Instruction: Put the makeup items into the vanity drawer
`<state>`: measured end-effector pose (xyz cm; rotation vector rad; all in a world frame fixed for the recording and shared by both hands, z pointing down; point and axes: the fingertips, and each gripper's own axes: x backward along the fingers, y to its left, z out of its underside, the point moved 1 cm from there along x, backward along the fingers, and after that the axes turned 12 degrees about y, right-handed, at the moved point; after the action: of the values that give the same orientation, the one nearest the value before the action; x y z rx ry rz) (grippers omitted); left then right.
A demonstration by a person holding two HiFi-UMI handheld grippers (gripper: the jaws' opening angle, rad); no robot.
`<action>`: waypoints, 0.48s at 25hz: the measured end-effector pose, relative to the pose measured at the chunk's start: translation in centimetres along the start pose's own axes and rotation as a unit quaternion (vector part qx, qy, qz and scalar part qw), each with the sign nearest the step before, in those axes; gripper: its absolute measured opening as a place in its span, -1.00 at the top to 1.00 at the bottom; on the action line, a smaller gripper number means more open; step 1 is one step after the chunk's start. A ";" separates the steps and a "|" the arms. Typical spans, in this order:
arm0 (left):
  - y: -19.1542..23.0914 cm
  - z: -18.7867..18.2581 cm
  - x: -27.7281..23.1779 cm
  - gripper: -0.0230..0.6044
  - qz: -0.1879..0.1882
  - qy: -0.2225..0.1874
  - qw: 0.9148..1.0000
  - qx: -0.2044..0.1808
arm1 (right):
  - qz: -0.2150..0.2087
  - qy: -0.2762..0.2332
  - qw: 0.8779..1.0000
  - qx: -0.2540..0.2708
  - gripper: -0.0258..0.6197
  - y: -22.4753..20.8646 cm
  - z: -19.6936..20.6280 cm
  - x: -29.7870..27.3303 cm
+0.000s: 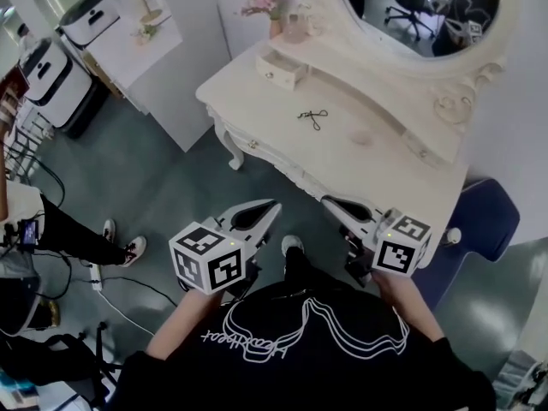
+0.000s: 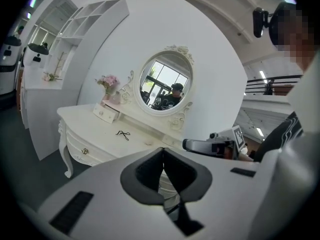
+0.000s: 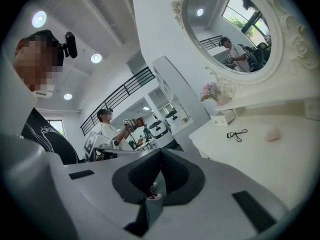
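Observation:
A black eyelash curler (image 1: pixel 312 118) and a small pink sponge (image 1: pixel 360 137) lie on the white vanity (image 1: pixel 402 174) under its oval mirror. A little drawer box (image 1: pixel 282 68) stands at the top's back left, and the front drawer (image 1: pixel 257 148) with its knob is closed. My left gripper (image 1: pixel 276 204) and right gripper (image 1: pixel 327 200) hover side by side in front of the vanity, well short of it, both shut and empty. The left gripper view shows the curler (image 2: pixel 123 134) far ahead of the shut jaws. In the right gripper view the curler (image 3: pixel 237 134) and sponge (image 3: pixel 272 134) sit to the right.
A vase of pink flowers (image 1: pixel 272 2) stands at the vanity's back left. A blue seat (image 1: pixel 484 221) sits right of the vanity. Left of it are a white shelf unit (image 1: pixel 141 45), white-and-black machines (image 1: pixel 51 80), floor cables and a person's legs (image 1: pixel 94 242).

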<state>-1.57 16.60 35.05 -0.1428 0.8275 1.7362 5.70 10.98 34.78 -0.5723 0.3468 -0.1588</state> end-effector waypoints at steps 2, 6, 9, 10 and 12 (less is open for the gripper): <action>1.2 -1.4 -2.1 0.92 0.005 0.009 1.000 0.003 | 0.001 -0.001 1.000 -0.008 0.90 -2.3 -1.1 -0.4; 2.9 -4.4 -6.7 0.92 0.023 0.029 0.999 -0.004 | 0.012 -0.003 0.999 -0.035 0.90 -7.4 -2.7 -0.6; 4.6 -6.3 -9.8 0.92 0.025 0.048 0.999 -0.008 | 0.019 -0.014 0.998 -0.052 0.90 -11.1 -4.4 -0.7; 5.3 -6.8 -10.7 0.92 0.024 0.053 0.998 -0.006 | 0.019 -0.017 0.998 -0.055 0.90 -12.2 -4.8 -0.7; 6.1 -7.8 -12.5 0.92 0.025 0.061 0.998 -0.004 | 0.019 -0.022 0.998 -0.061 0.90 -14.3 -5.5 -0.7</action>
<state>-5.15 1.35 38.18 -0.2366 0.9195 1.7910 2.33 -3.46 38.56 -0.6892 0.3258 -0.0879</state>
